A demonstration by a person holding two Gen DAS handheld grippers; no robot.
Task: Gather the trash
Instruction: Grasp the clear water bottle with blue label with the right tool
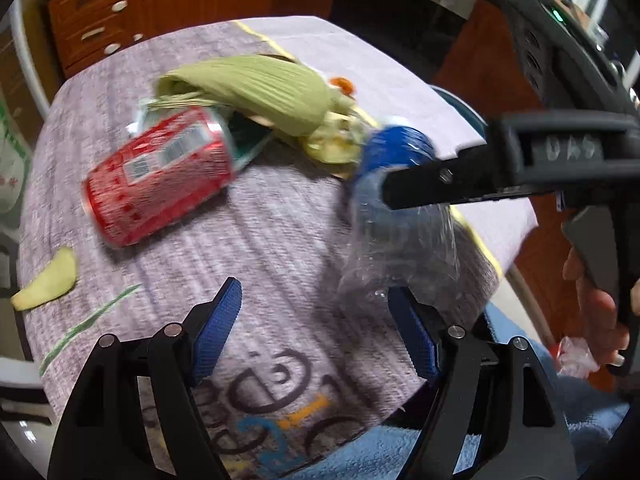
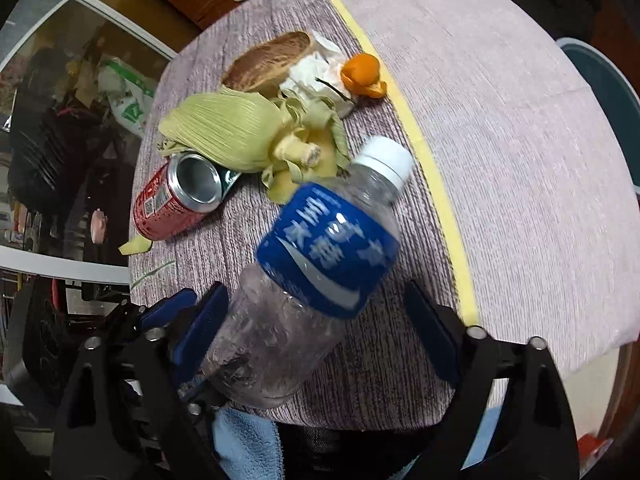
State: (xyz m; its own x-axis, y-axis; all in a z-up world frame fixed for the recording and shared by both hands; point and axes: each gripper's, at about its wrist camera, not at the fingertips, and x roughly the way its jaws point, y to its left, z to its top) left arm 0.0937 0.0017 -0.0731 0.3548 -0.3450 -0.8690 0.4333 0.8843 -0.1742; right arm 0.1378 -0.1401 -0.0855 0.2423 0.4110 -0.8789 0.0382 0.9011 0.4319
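A clear plastic bottle (image 2: 320,248) with a blue label and white cap lies slanted on the cloth between the jaws of my right gripper (image 2: 316,320). The left pad (image 2: 200,320) touches its base; the right pad stands clear of it. In the left wrist view the bottle (image 1: 400,216) has one finger (image 1: 432,186) of the right gripper across it. My left gripper (image 1: 316,320) is open with nothing between its pads, the bottle's base just by its right pad. A red can (image 1: 160,176) lies on its side beside a corn husk (image 1: 260,92).
Orange peel (image 2: 362,74), crumpled tissue (image 2: 316,68) and a brown scrap (image 2: 272,64) lie behind the husk. A yellow peel piece (image 1: 48,280) sits near the table's left edge. A teal bin (image 2: 608,92) stands past the right edge. A hand (image 1: 600,308) holds the right gripper's handle.
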